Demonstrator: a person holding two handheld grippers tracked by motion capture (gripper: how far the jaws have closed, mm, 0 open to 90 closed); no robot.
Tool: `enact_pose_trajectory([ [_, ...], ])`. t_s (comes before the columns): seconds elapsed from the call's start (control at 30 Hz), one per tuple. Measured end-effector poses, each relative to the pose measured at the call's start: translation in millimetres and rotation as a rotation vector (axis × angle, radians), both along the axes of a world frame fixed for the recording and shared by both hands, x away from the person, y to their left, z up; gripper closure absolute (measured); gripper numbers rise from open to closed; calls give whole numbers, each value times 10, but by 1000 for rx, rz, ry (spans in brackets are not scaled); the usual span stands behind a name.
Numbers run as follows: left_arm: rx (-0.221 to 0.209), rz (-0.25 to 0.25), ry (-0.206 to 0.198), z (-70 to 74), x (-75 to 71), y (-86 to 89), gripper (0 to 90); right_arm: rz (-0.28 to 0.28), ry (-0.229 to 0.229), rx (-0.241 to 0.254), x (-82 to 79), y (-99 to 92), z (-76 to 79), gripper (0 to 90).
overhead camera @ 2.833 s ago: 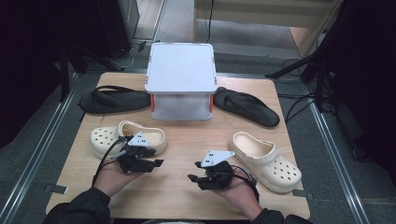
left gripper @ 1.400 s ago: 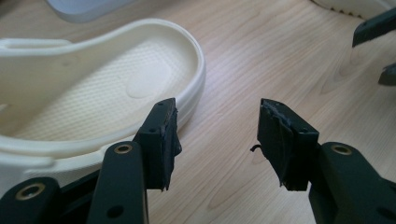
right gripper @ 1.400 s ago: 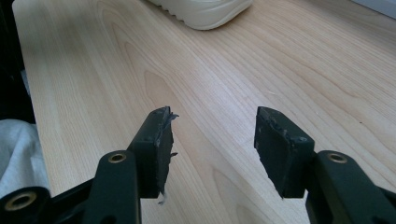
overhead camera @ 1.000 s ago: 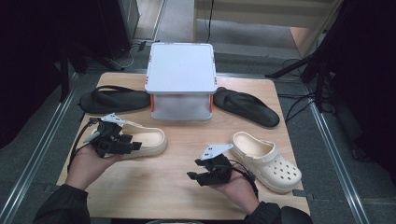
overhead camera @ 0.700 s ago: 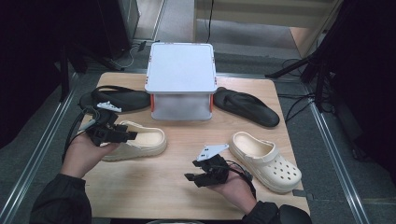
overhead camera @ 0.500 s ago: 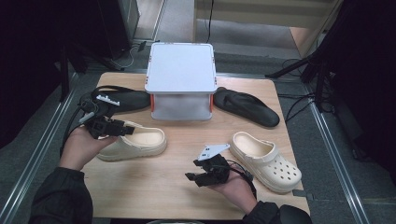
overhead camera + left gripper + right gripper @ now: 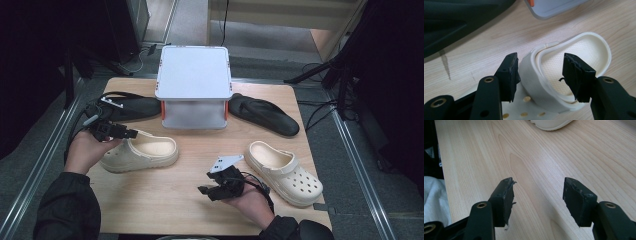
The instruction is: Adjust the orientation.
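Tabletop (image 7: 190,200) of pale wood carries a white lidded plastic box with orange latches (image 7: 193,85) at its far middle, and everything else sits around that box: a black flip-flop (image 7: 131,106) to its left, another black flip-flop (image 7: 264,115) to its right, and two cream foam clogs nearer the person. The left-hand cream clog (image 7: 141,152) lies just in front of the box's left corner, its long axis running left to right, heel opening toward the box. The left gripper (image 7: 129,133) is at that clog's strap end, far nearer than the right gripper (image 7: 206,192), which rests low in front of the box, near the other cream clog (image 7: 283,171).

Seen along the left gripper's jaws, the clog's folded heel strap (image 7: 535,75) stands between the spread jaws, which have just been opening; the pads do not press it. The right gripper's view shows its jaws spread over bare wood.
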State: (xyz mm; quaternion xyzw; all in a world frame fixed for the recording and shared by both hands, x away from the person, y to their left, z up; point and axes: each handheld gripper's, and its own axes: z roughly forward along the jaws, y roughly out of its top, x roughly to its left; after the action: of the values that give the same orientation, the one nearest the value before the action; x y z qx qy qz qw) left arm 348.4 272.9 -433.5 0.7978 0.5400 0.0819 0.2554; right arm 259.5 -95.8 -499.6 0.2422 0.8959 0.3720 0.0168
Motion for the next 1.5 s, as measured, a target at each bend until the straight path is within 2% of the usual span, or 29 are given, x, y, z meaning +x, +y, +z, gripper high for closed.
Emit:
enact_pose_trajectory([
  [0.17, 36, -4, 11, -111, 65, -34, 465, 0, -3, 2, -12, -13, -6, 423],
  [0.3, 57, -3, 3, -187, 94, -43, 478, -7, -4, -1, -26, -42, 1, 421],
  [0.4, 60, -5, 4, -209, 107, -44, 479, -13, -5, -1, -31, -58, 2, 421],
  [0.53, 40, -12, 12, -252, 143, -34, 473, -23, -3, -4, -39, -79, -1, 419],
  [0.63, 36, -25, 18, -274, 163, -31, 475, -25, -6, -8, -46, -84, -9, 417],
  [0.77, 50, -56, 22, -299, 175, -26, 487, -26, -4, -15, -53, -84, -15, 417],
  [0.83, 61, -67, 27, -308, 181, -31, 516, -26, -10, -14, -60, -95, -18, 415],
  [0.87, 91, -79, 33, -316, 187, -59, 533, -30, -9, -15, -64, -101, -17, 415],
  [1.03, 93, -91, 35, -317, 205, -59, 552, -40, -10, -12, -67, -127, -13, 414],
  [1.17, 102, -112, 21, -300, 200, -57, 626, -49, -7, -11, -72, -140, -9, 413],
  [1.23, 133, -98, 2, -254, 186, -64, 672, -50, -7, -11, -72, -143, -10, 413],
  [1.37, 121, -89, -1, -214, 175, -4, 711, -52, -9, -10, -71, -153, -8, 412],
  [1.5, 145, -61, -9, -137, 141, 61, 736, -51, -7, -7, -68, -158, -8, 413],
])
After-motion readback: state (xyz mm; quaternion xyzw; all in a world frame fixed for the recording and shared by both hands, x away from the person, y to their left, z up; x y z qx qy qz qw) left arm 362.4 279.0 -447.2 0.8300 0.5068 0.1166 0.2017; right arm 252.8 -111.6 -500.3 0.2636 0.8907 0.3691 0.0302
